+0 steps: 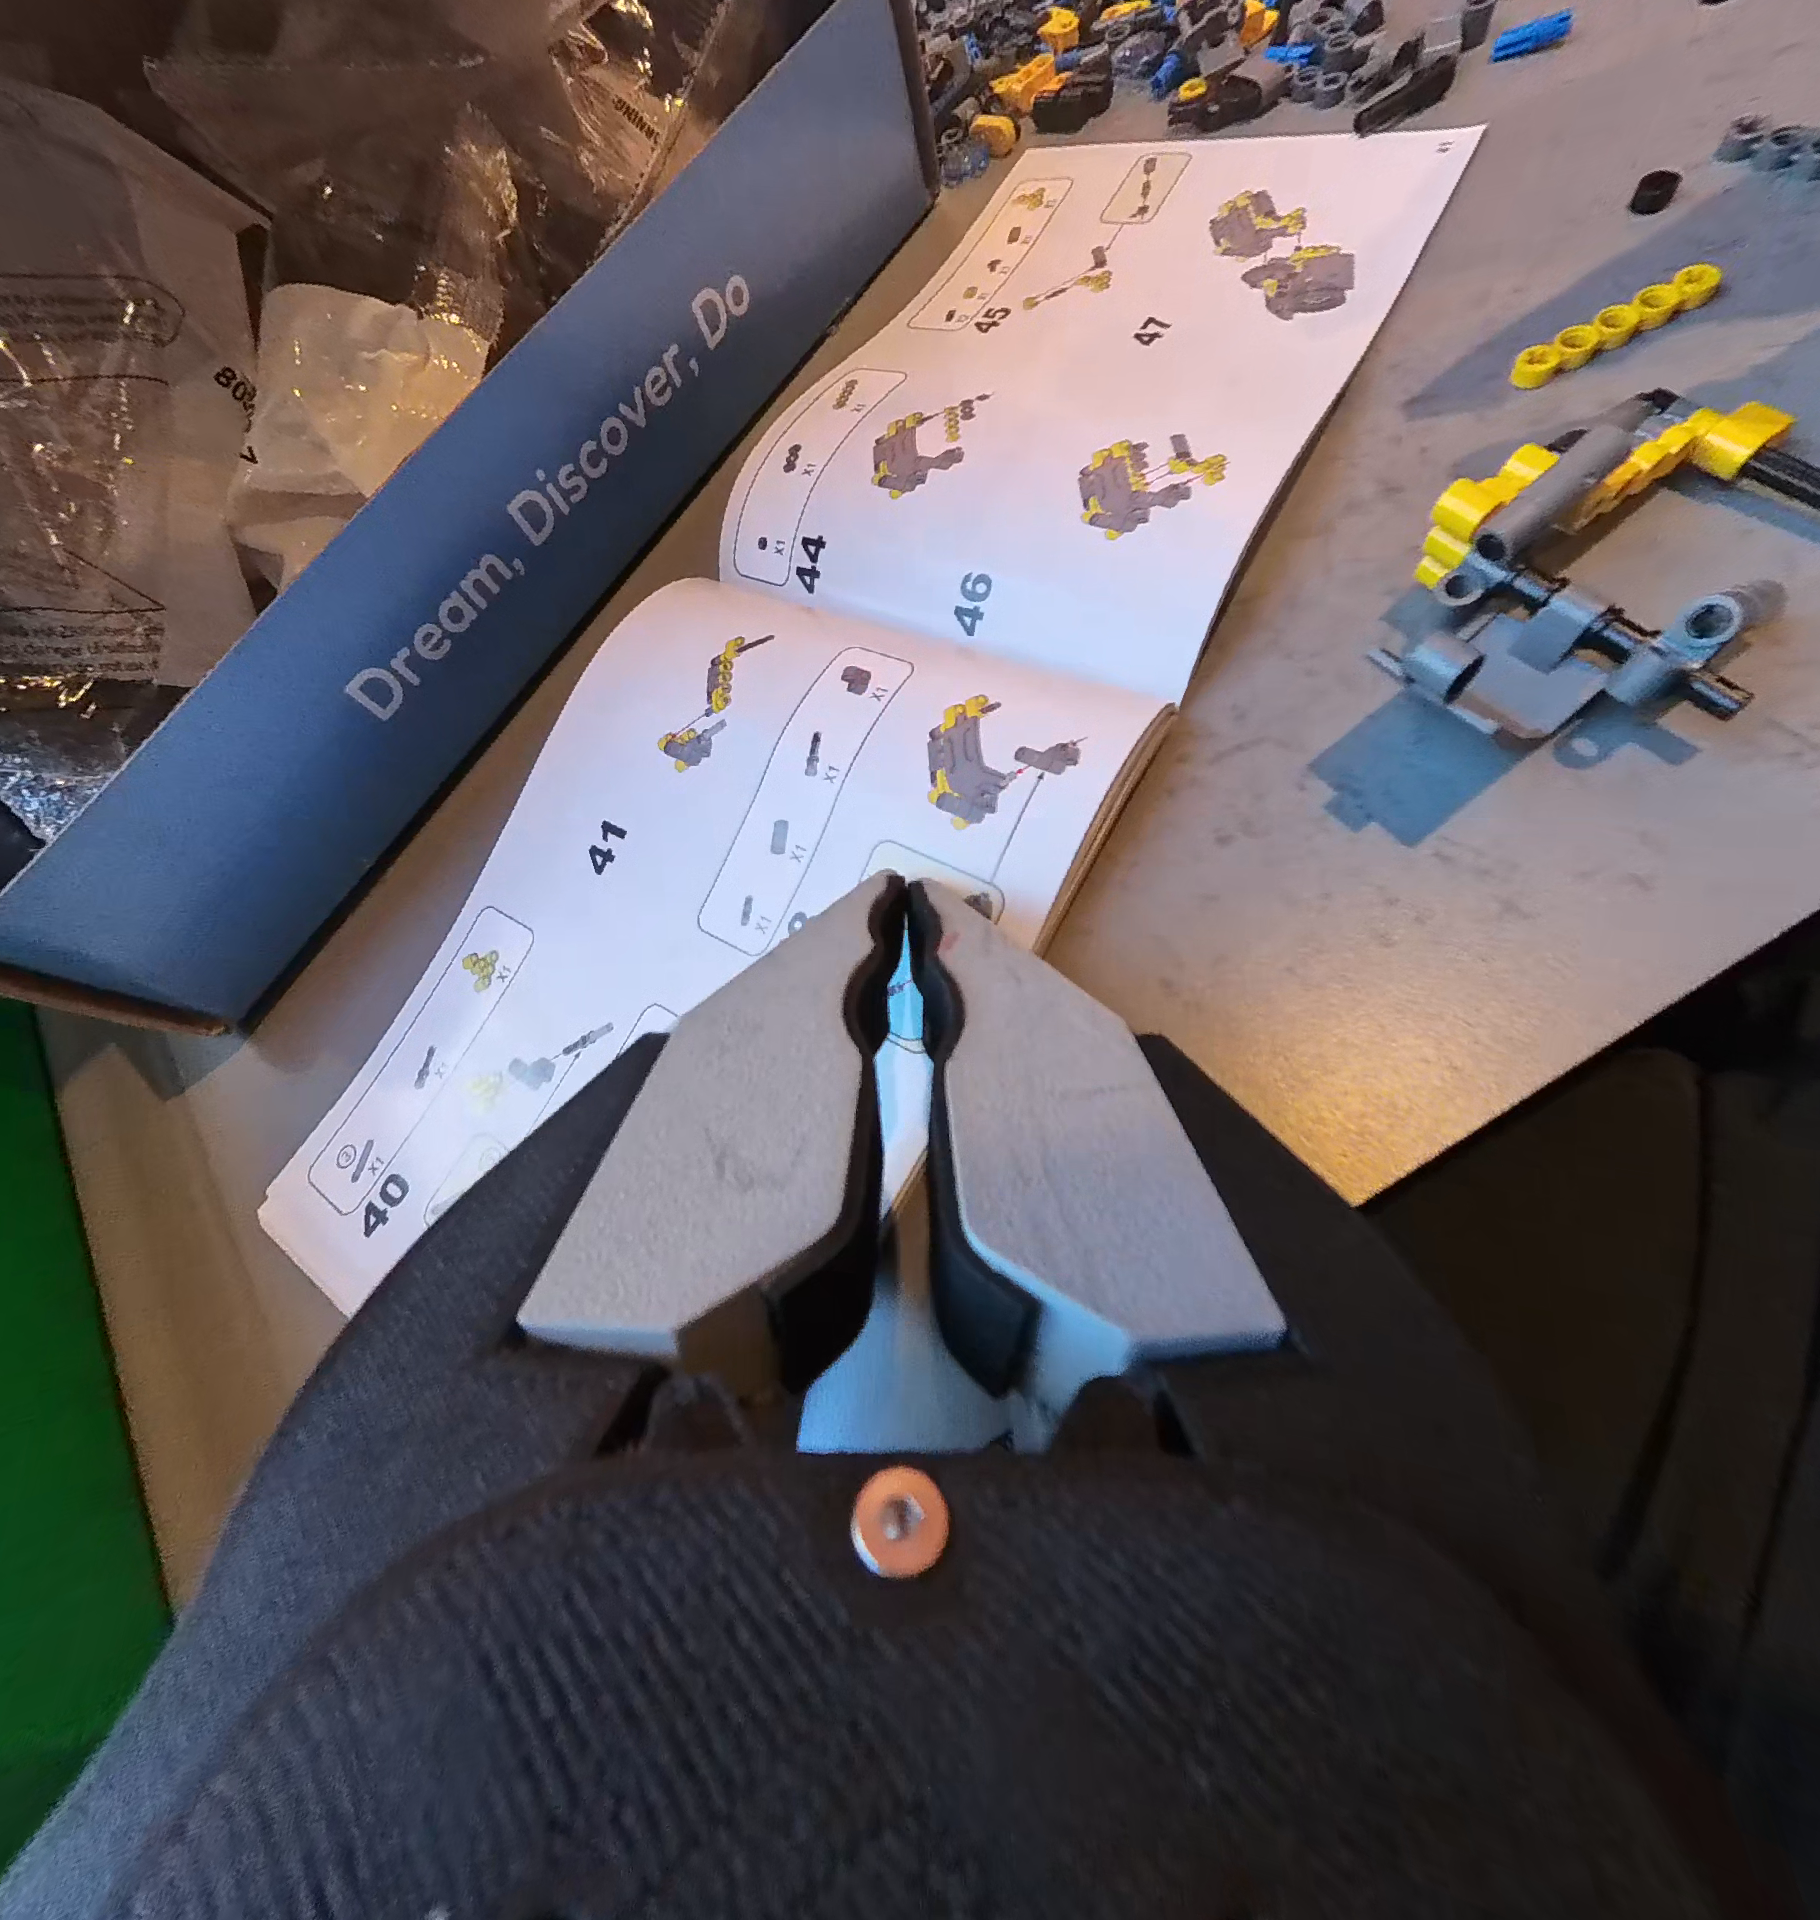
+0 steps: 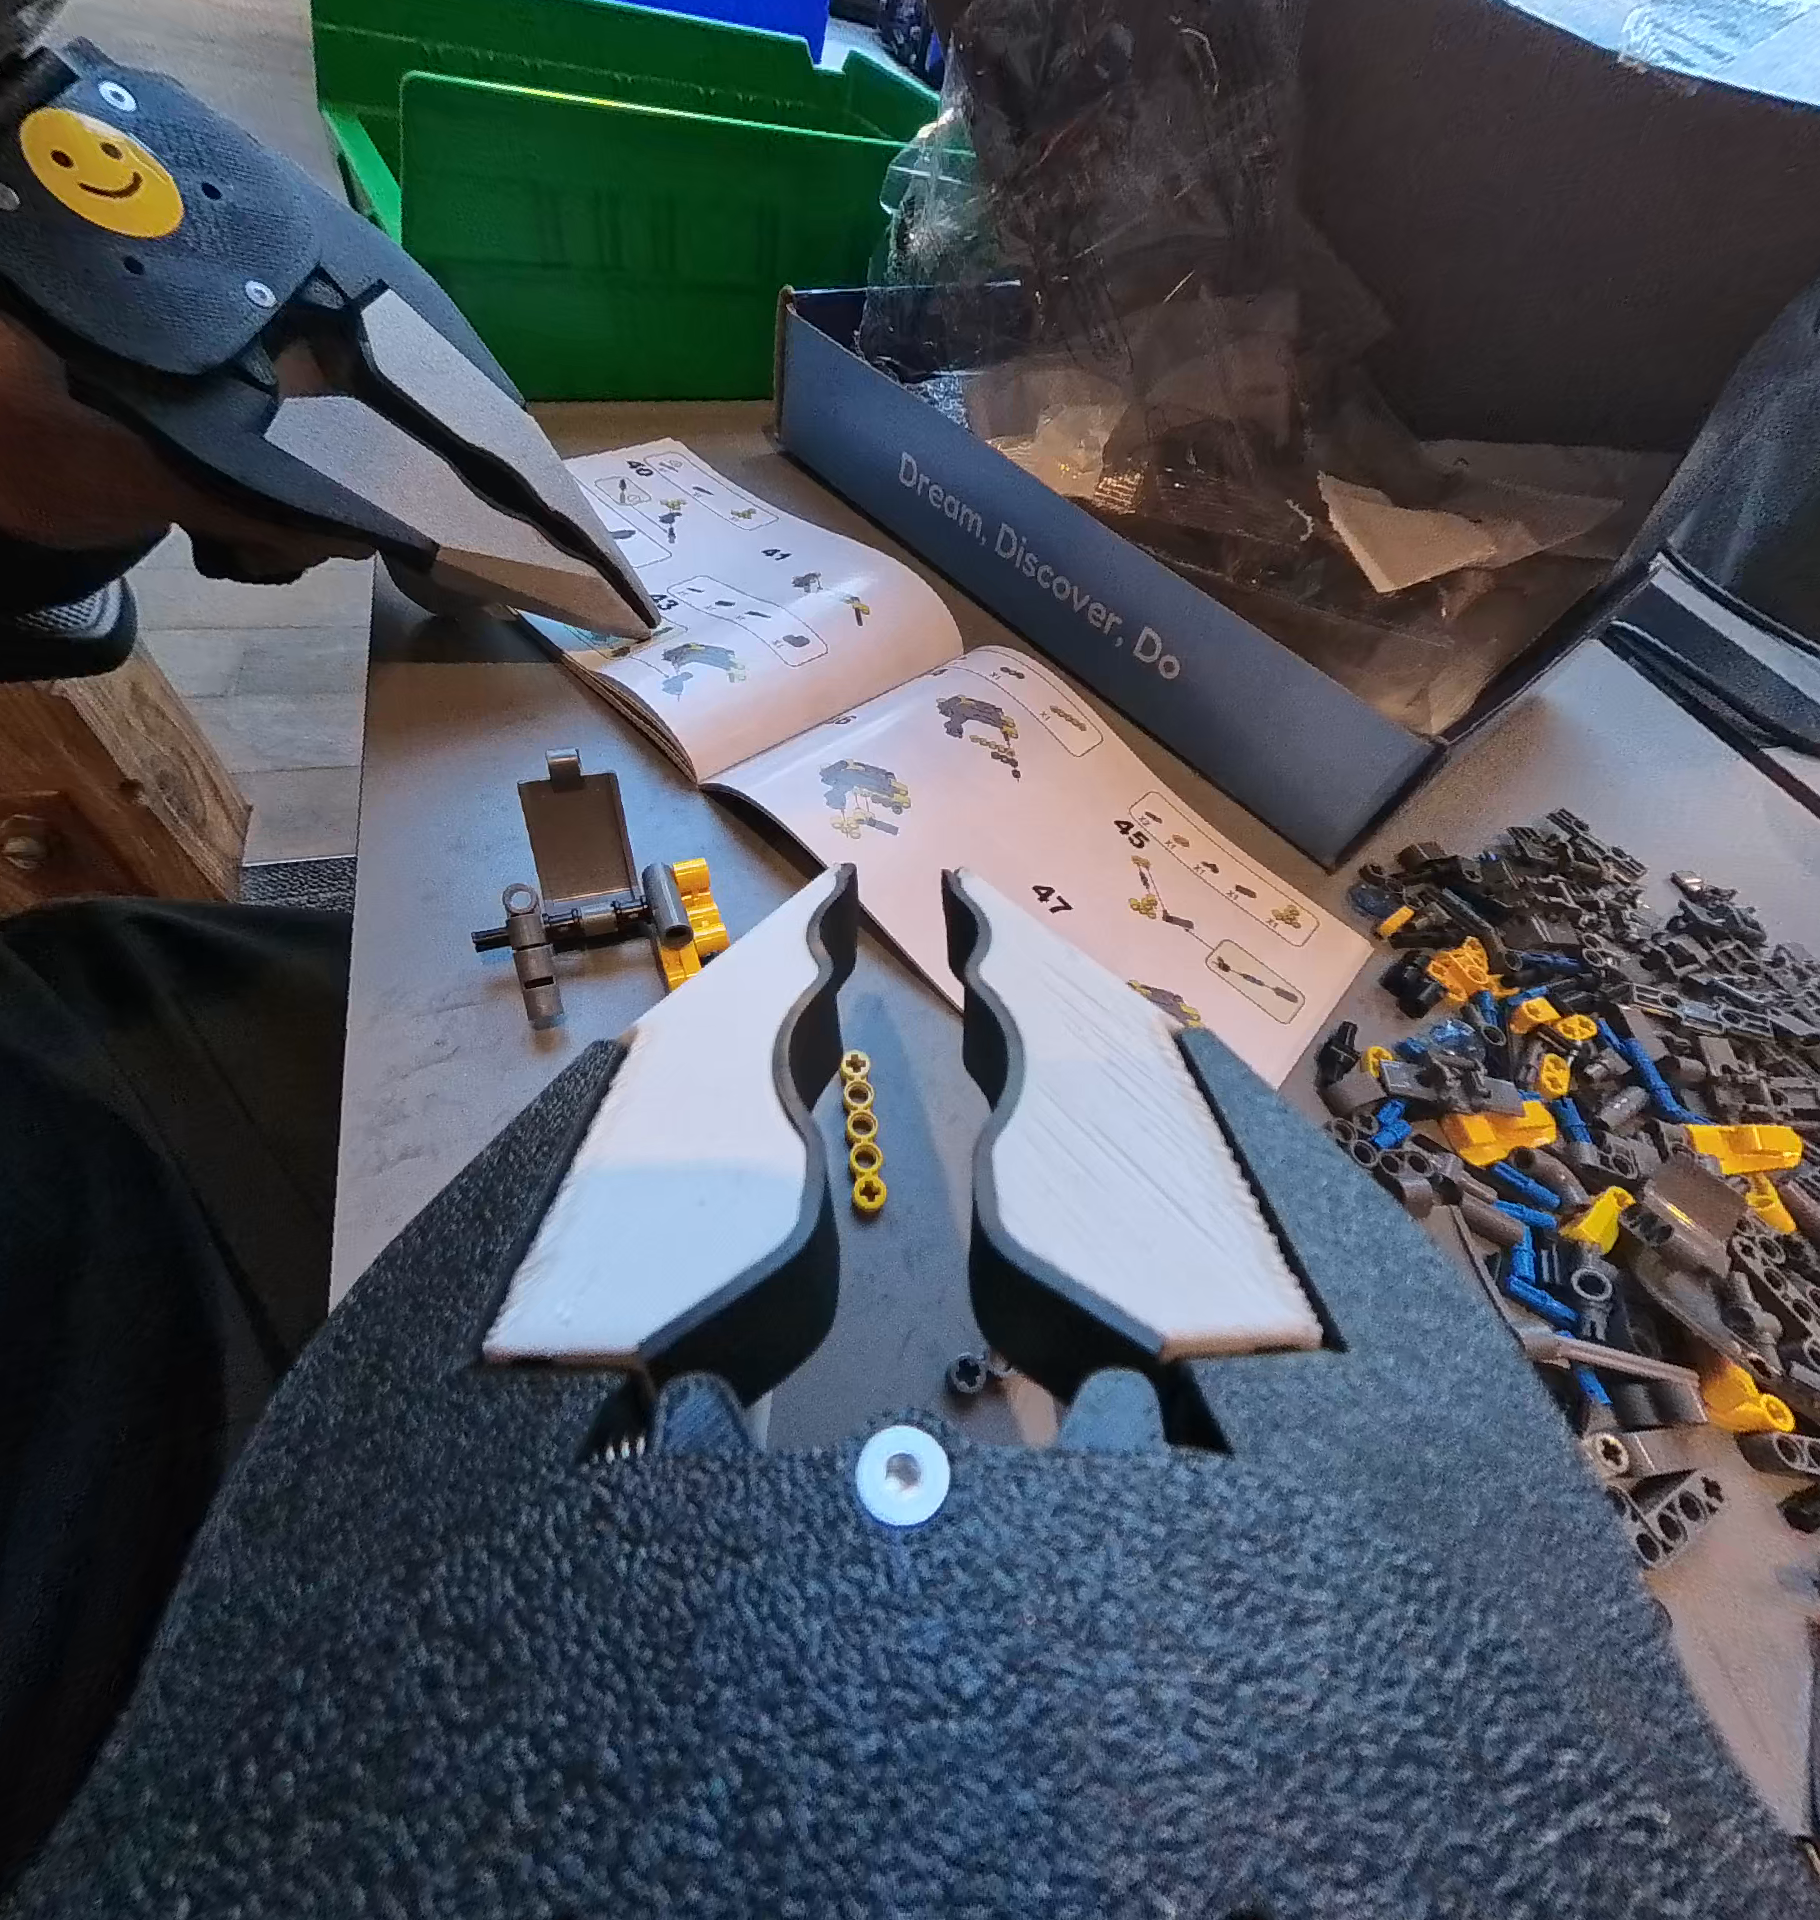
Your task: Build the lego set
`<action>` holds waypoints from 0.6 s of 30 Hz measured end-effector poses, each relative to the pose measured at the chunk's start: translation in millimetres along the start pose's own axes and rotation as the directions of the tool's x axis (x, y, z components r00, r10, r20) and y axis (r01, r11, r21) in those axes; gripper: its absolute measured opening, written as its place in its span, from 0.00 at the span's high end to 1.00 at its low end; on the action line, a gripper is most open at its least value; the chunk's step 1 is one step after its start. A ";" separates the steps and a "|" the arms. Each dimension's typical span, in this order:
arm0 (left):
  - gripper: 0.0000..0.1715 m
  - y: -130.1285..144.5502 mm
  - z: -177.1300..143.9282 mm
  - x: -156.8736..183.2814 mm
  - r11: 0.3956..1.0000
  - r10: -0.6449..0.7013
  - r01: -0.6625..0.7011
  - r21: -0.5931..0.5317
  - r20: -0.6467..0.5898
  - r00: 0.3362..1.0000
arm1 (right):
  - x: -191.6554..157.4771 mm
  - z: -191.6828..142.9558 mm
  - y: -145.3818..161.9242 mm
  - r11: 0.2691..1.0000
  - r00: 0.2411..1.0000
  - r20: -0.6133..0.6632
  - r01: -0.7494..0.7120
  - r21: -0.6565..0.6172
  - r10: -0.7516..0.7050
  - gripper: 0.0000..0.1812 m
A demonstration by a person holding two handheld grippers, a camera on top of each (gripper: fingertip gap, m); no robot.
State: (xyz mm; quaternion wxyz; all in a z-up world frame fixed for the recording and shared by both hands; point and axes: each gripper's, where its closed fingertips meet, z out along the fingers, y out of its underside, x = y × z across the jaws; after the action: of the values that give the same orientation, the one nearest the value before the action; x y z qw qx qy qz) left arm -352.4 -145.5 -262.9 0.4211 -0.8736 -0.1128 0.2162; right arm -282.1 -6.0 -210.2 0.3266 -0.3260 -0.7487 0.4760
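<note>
Pointing left gripper (image 2: 648, 623) at one booklet (image 2: 989, 821); right gripper (image 2: 898, 883) parted.

An open white paper instruction booklet (image 2: 864, 727) is laid flat on the grey table (image 2: 438, 1039), just in front of a blue cardboard box (image 2: 1093, 613) in which clear plastic bags (image 2: 1145, 312) are held. A grey-and-yellow brick assembly (image 2: 594, 894) is placed left of the booklet, a yellow five-hole beam (image 2: 860, 1129) near it, a loose pile of small bricks (image 2: 1612, 1122) to the right.
</note>
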 end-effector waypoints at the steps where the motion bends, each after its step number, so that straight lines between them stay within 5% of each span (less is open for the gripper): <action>1: 1.00 0.0 0.2 0.0 1.000 0.000 0.000 0.000 -0.001 1.000 | 0.0 0.0 0.0 1.000 1.000 0.000 0.000 0.000 0.000 0.91; 18: 1.00 -8.3 -3.6 12.0 0.999 0.041 -0.041 0.022 -0.016 0.999 | -0.2 1.8 1.9 1.000 1.000 -0.001 0.005 -0.015 -0.005 0.92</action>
State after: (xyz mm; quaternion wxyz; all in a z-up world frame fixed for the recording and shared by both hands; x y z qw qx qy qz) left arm -340.2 -138.3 -257.8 0.4270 -0.8729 -0.0890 0.2186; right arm -283.1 -6.4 -212.6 0.3260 -0.3268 -0.7528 0.4694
